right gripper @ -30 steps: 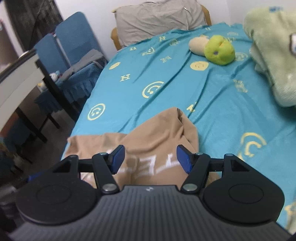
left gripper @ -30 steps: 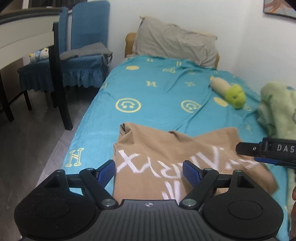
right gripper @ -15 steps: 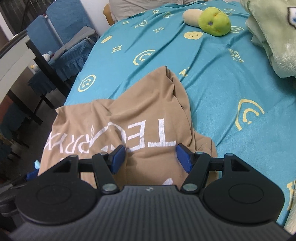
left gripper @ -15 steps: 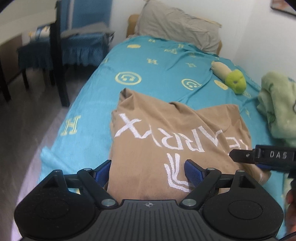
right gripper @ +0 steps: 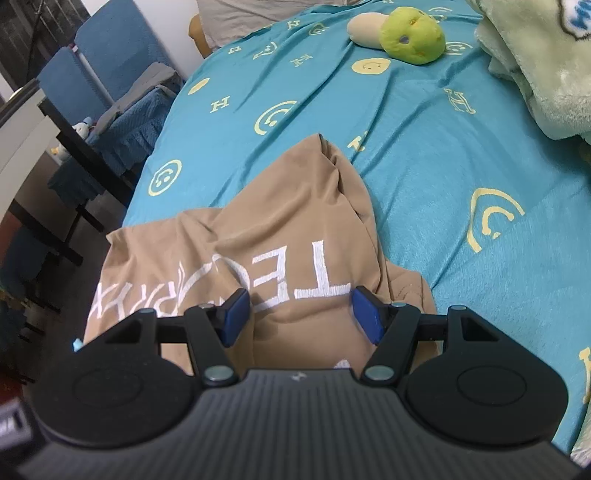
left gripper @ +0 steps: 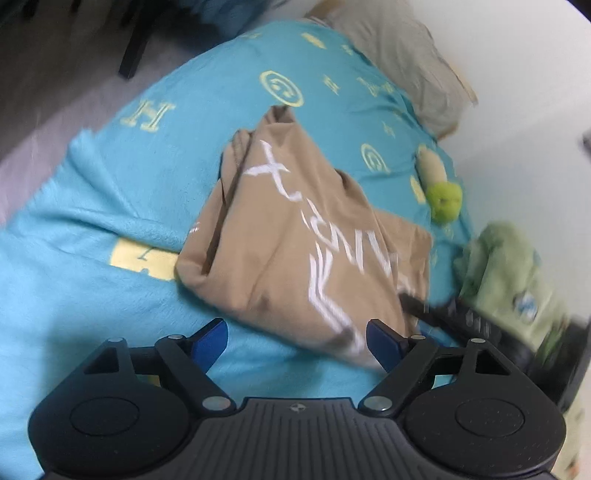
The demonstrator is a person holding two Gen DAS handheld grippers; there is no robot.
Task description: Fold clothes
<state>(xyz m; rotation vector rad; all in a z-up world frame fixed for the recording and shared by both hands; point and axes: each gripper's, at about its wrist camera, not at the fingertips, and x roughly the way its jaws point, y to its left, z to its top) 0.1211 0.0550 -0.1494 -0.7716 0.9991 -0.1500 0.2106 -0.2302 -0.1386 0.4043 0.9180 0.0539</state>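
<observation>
A tan shirt [left gripper: 295,236] with white lettering lies crumpled on the teal bedspread [left gripper: 92,240]; it also shows in the right wrist view [right gripper: 295,229]. My left gripper [left gripper: 295,341] is open and empty, above the shirt's near edge. My right gripper [right gripper: 299,314] is open and empty, low over the shirt near the white letters. The right gripper shows blurred at the shirt's right edge in the left wrist view [left gripper: 443,310].
A green and beige plush toy [right gripper: 402,33] lies far up the bed. A pale green fleece blanket [right gripper: 543,66] is heaped at the right. A grey pillow [left gripper: 402,62] is at the head. Blue chairs [right gripper: 107,77] and a dark table leg [right gripper: 77,151] stand left of the bed.
Both grippers have pulled back toward the foot of the bed and tilted down. The left view has swung and rolled, now blurred. More of the shirt shows. Both grippers stay open.
</observation>
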